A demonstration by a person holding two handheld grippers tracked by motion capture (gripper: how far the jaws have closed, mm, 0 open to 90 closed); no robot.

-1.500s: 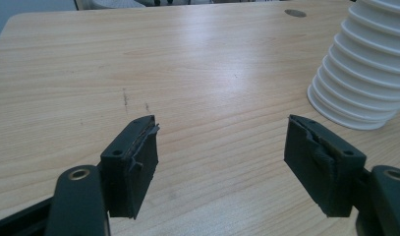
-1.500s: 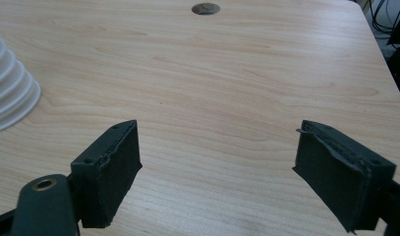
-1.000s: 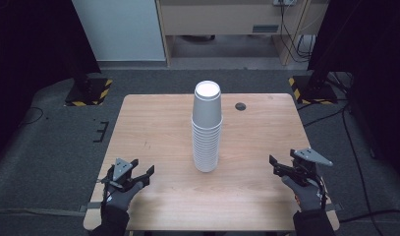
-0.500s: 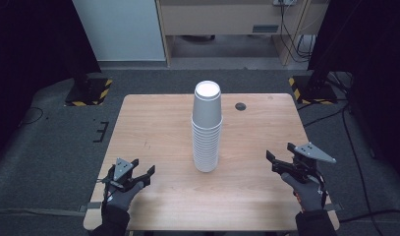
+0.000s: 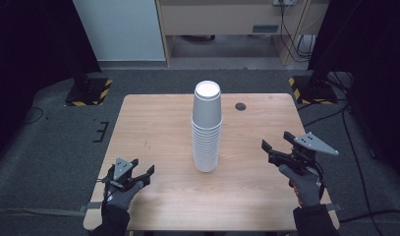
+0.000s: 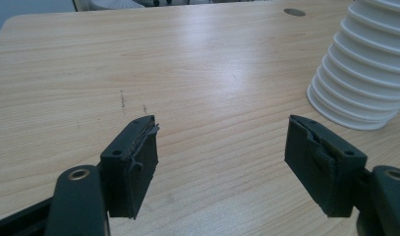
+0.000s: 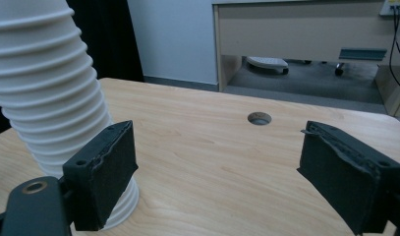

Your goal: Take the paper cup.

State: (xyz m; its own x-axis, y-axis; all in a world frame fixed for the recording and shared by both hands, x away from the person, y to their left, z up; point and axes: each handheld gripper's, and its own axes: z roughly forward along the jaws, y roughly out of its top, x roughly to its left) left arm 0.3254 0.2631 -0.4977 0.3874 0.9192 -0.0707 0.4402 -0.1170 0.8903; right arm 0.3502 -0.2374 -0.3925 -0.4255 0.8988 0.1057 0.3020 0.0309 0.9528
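Observation:
A tall stack of white paper cups [image 5: 207,128] stands upside down at the middle of the wooden table [image 5: 158,123]. My left gripper [image 5: 131,176] rests low at the near left, open, with bare wood between its jaws; the cup stack [image 6: 362,73] sits ahead to its right. My right gripper [image 5: 276,146] is raised a little over the near right part of the table, open and holding nothing. In the right gripper view the cup stack [image 7: 47,93] rises just behind the left pad [image 7: 101,172].
A round cable hole [image 5: 241,106] lies in the table's far right part, and is also seen as the hole [image 7: 259,118] ahead of the right gripper. Beyond the table are a white panel [image 5: 121,29] and a wooden cabinet [image 5: 227,19]. Dark floor surrounds the table.
My right gripper has lifted slightly and edged left toward the cup stack. The left gripper has barely moved.

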